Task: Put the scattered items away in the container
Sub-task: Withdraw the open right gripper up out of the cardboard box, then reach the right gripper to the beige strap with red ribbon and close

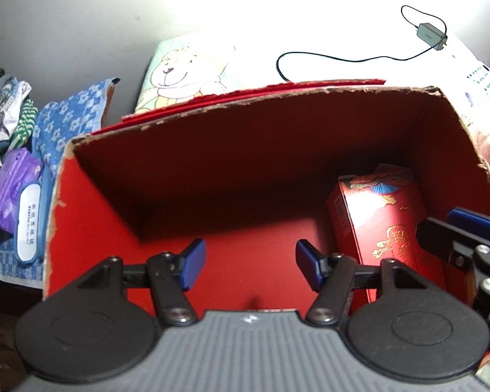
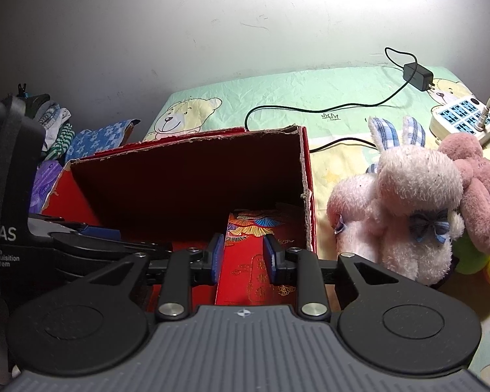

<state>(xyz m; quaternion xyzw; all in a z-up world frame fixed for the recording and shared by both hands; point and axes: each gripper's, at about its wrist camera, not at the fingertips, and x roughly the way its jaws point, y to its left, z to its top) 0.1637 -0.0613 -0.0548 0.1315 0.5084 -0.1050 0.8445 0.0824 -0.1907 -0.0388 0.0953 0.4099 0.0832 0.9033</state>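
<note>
The right gripper [image 2: 240, 256], half open, straddles the packet [image 2: 261, 261] lying in the box [image 2: 305, 176]; the plush [image 2: 405, 202] sits right.

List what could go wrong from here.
1. The right gripper straddles the red carton inside the box; pulling out askew could drag the carton along.
2. The left gripper hangs open in the same box, close to the right one; they may collide.
3. The box's torn rim could snag either gripper.
</note>
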